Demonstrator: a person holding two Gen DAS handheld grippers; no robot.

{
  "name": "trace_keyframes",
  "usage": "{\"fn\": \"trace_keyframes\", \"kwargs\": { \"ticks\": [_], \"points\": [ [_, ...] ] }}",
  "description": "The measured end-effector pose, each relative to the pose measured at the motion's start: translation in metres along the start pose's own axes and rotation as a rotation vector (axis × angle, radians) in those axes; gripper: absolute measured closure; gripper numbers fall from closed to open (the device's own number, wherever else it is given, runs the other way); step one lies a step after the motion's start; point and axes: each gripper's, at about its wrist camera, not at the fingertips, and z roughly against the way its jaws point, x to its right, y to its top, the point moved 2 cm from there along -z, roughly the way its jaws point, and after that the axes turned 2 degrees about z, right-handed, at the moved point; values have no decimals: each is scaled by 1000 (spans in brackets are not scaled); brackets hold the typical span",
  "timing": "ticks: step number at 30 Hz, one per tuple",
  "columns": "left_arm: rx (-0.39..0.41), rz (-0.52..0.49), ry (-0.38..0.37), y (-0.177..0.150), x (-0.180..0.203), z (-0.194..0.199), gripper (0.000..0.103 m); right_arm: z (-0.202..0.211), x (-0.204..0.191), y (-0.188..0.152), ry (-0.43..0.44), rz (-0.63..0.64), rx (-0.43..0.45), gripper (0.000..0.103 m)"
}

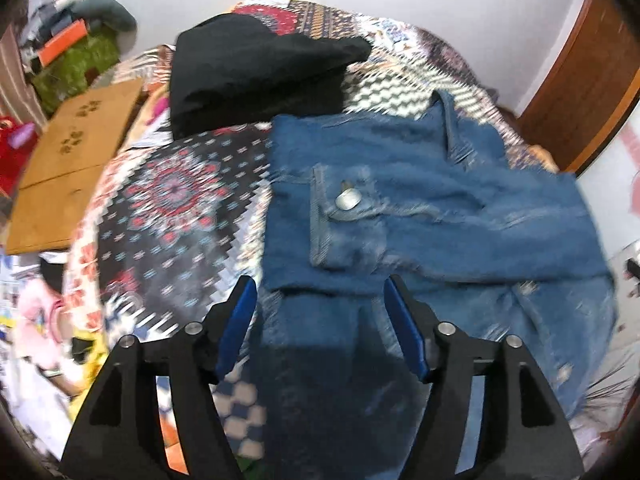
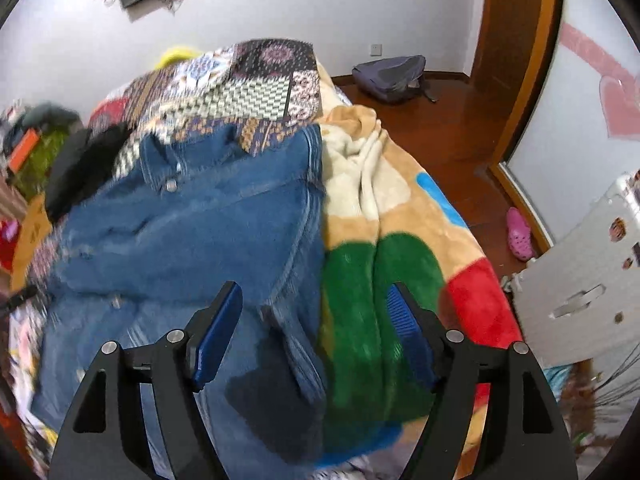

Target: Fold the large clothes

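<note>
While the denim jacket already lies on the bed with at least one fold in it, I'd call the job partway done: a sleeve or side panel with a cuff and metal button is laid across the body, and the collar points toward the far wall. From the right wrist view the right edge of the jacket runs fairly straight down beside the fleece blanket, so that side looks tucked in too. Left to do, by my read: fold the lower half up toward the collar to make a compact stack, then smooth it out. A black garment sits near the head of the bed, just beyond the jacket; can't tell if it's folded or waiting its turn. Left tool: jaws wide apart, nothing gripped, hovering over the near edge of the folded sleeve, pads clear of the cloth as far as the blur lets me see. Right tool: also wide, empty, straddling the line where the jacket's right hem meets the blanket, not pinching either. Both frames are motion-blurred, so exact contact with the fabric is uncertain.
</note>
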Motion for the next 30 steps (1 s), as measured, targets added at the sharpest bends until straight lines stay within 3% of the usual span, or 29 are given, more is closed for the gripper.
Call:
{"fn": "trace_keyframes", "kwargs": {
  "ticks": [5,8,13,17,19,20,22,23,25,27,29,30],
  "points": [
    [-67,48,13,-31,-25,1,37,-1,-3,-29,30,46,-49,31],
    [-100,103,-21,-54,-38,3,37,-3,-3,-43,53,35,-70,31],
    [-163,205,-145,-89,-46,-2,36,-11,-3,-58,129,10,-104,31],
    [-141,229,-230,-103,-41,3,36,-25,-6,-68,210,-41,-131,31],
    [-143,244,-312,-107,-35,5,36,-31,-7,-70,244,-90,-144,31],
    [-143,246,-339,-110,-31,6,36,-30,-7,-70,250,-111,-132,35],
    [-136,228,-349,-112,-24,7,36,-25,-11,-66,273,-106,-109,56],
    [-128,224,-347,-111,-21,9,39,-22,-13,-63,282,-100,-98,69],
    [-118,231,-364,-109,-19,13,55,-16,-18,-60,287,-82,-77,84],
    [-109,240,-380,-102,-19,17,80,-13,-21,-58,283,-65,-57,89],
    [-81,221,-393,-95,-17,26,93,-8,-22,-54,297,-65,-29,92],
    [-67,216,-405,-91,-15,32,93,-5,-21,-50,316,-69,-9,93]
  ]
}}
